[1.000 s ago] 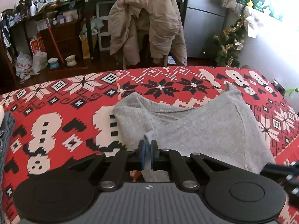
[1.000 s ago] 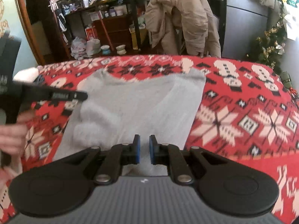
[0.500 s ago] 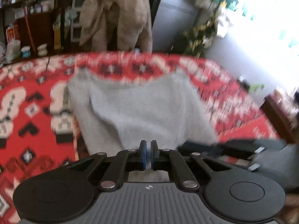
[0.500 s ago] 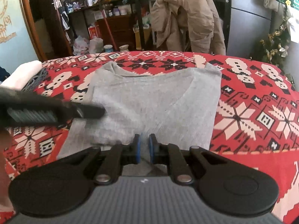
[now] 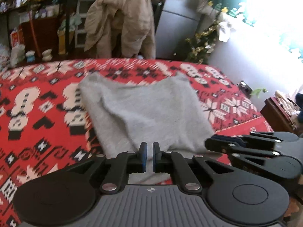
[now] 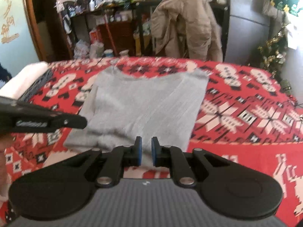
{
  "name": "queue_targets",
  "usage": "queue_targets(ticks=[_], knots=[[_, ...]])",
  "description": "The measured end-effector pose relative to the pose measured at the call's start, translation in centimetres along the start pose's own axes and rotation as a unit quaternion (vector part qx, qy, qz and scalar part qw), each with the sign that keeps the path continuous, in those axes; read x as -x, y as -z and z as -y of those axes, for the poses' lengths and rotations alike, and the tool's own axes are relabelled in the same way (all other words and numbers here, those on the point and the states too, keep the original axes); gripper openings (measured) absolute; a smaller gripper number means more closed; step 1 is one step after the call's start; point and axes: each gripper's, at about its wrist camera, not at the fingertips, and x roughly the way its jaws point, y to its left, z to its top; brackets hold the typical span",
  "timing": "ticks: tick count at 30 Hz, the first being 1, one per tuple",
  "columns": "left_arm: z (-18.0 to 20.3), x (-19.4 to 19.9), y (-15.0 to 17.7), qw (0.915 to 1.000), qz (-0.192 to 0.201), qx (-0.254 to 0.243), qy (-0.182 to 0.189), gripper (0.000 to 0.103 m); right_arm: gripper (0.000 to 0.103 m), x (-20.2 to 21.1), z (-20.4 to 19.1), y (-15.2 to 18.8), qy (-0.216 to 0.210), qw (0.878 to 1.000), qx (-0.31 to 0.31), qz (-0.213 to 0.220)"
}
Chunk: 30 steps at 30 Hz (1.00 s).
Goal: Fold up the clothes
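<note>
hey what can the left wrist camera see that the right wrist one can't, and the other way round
Only the left wrist view shows the dark wooden side table at the right and the bright window. Only the right wrist view shows the folded white and dark clothes at the left, the wooden door frame and a bit of the person's hand. Both show the grey shirt on the red patterned blanket, the tan jacket on a chair, and the other gripper at the frame edge.

Ahead of me a bed under a red patterned blanket (image 5: 47,102). Behind it a chair draped with a tan coat (image 5: 121,22), dark cluttered shelves (image 6: 113,19) to its left, a grey fridge (image 5: 178,24) to its right. Tinsel plant (image 5: 204,43) by the fridge. Strong glare from the right (window overexposed). Pale blue wall (image 6: 13,43) at far left.
</note>
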Motion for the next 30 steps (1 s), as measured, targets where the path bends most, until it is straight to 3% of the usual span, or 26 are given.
queue_targets(ticks=[4, 10, 13, 18, 23, 30], knots=[[0.2, -2.0, 0.8, 0.9994, -0.022, -0.018, -0.021, 0.005, 0.01, -1.7, 1.0, 0.3, 0.032, 0.999, -0.001, -0.031], [-0.7, -1.4, 2.5, 0.999, -0.037, -0.01, -0.024, 0.005, 0.009, 0.0, 1.2, 2.6, 0.031, 0.999, 0.001, -0.026], [-0.5, 0.0, 2.4, 0.9996, -0.026, -0.005, -0.014, 0.004, 0.01, 0.6, 0.9, 2.7, 0.025, 0.999, 0.0, -0.029], [0.6, 0.8, 0.7, 0.9998, 0.01, -0.001, 0.019, 0.005, 0.01, 0.5, -1.2, 0.5, 0.008, 0.999, 0.031, 0.002], [0.3, -2.8, 0.6, 0.9995, -0.028, 0.011, 0.006, 0.004, 0.009, -2.4, -2.0, -0.5, 0.013, 0.999, 0.028, -0.01], [0.0, -1.9, 2.4, 0.9994, -0.026, 0.02, 0.014, 0.005, 0.009, -2.1, -1.8, 1.4, 0.009, 1.0, 0.014, -0.007]])
